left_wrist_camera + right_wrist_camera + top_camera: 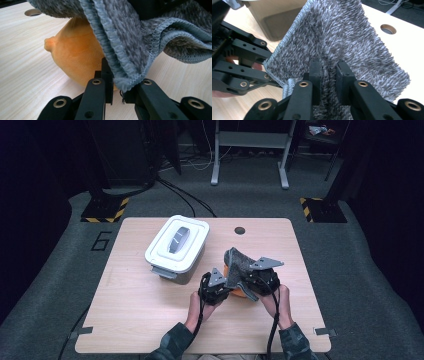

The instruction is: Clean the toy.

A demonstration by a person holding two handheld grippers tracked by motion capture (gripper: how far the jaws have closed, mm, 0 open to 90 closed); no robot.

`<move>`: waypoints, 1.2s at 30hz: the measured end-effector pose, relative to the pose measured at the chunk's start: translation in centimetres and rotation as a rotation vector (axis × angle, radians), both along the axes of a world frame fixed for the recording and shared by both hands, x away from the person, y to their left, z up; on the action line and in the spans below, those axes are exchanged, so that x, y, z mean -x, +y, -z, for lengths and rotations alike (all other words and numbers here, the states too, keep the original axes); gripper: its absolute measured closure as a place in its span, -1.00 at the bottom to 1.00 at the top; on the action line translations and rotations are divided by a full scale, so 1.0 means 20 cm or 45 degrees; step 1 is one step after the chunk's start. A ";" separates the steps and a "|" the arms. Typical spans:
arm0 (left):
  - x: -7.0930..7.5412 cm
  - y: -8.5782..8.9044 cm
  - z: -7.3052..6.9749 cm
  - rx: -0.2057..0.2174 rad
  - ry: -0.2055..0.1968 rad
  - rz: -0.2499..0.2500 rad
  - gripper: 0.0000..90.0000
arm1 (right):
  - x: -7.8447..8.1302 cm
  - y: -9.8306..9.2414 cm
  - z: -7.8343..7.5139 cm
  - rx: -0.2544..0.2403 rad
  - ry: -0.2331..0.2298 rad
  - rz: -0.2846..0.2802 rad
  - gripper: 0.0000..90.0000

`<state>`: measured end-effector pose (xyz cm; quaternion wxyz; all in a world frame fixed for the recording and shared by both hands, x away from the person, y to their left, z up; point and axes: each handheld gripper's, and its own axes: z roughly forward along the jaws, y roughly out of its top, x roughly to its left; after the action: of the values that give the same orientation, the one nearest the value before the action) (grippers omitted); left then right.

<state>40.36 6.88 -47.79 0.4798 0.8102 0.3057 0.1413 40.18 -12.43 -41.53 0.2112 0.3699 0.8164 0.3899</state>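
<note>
A fuzzy grey cloth (237, 262) hangs lifted between both grippers, just above the table (140, 320). My left gripper (226, 284) is shut on its hemmed edge, and the folded hem (125, 77) shows pinched between the black jaws of that left gripper (117, 86). My right gripper (248, 280) is shut on a gathered fold in the cloth's middle (352, 42), where the right gripper's jaws (328, 68) bite into the pile. Under the draped cloth an orange rounded soft object (75, 57) rests on the table, partly covered.
A white-lidded bin (177, 247) with a grey handle stands at the table's far left; its beige wall (279, 17) is close behind the left gripper. A round cable hole (239, 230) sits near the far edge. Bare wood lies at the front left.
</note>
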 end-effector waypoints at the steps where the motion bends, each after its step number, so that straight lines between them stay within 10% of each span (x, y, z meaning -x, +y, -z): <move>1: 0.00 0.00 0.00 0.009 0.007 0.001 0.83 | 0.00 0.00 0.00 0.000 0.001 0.000 0.72; 36: -0.01 0.02 0.02 0.022 0.028 -0.001 0.81 | -0.04 -0.32 0.16 -0.050 0.103 0.232 0.71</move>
<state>40.48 7.23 -48.21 0.4834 0.8074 0.3125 0.1298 40.91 -18.81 -44.69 0.2055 0.4620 0.7795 0.3697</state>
